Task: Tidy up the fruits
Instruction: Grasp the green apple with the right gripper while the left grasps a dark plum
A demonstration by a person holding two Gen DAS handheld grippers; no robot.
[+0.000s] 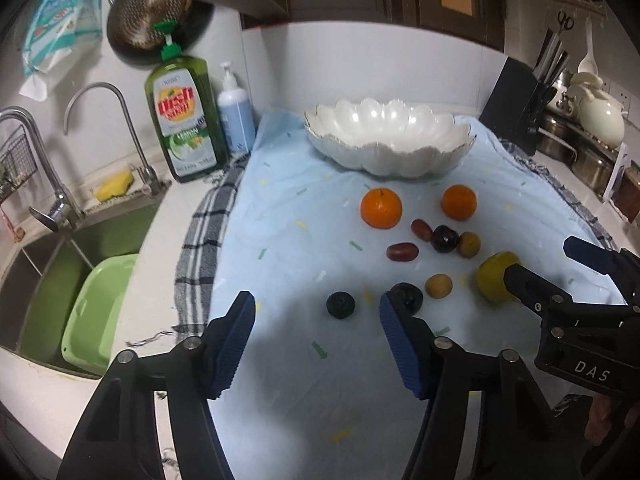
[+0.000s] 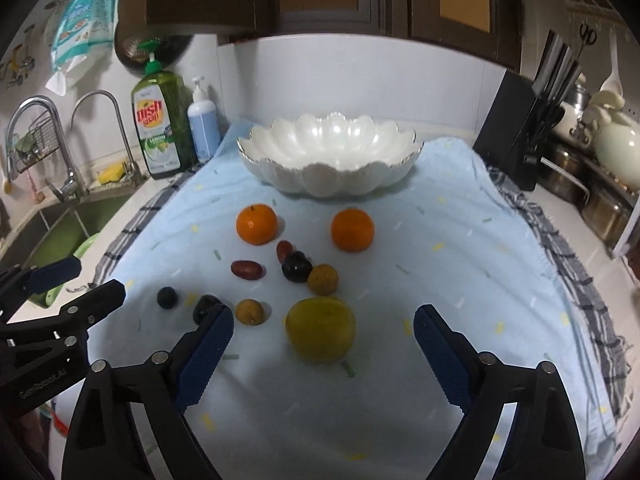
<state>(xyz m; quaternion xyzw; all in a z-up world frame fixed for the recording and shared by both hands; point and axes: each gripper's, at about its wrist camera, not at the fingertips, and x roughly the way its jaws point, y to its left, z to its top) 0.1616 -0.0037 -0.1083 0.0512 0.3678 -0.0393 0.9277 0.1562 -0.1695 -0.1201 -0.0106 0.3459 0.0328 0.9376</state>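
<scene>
A white scalloped bowl stands empty at the back of a light blue cloth. In front of it lie two oranges, two red grapes, dark plums, brown longans and a yellow-green fruit. My left gripper is open, just short of a small dark fruit. My right gripper is open with the yellow-green fruit between its fingers, not touching.
A sink with a green basin and taps lies left. Dish soap and a pump bottle stand at the cloth's back left. A knife block, teapot and steel pots stand right.
</scene>
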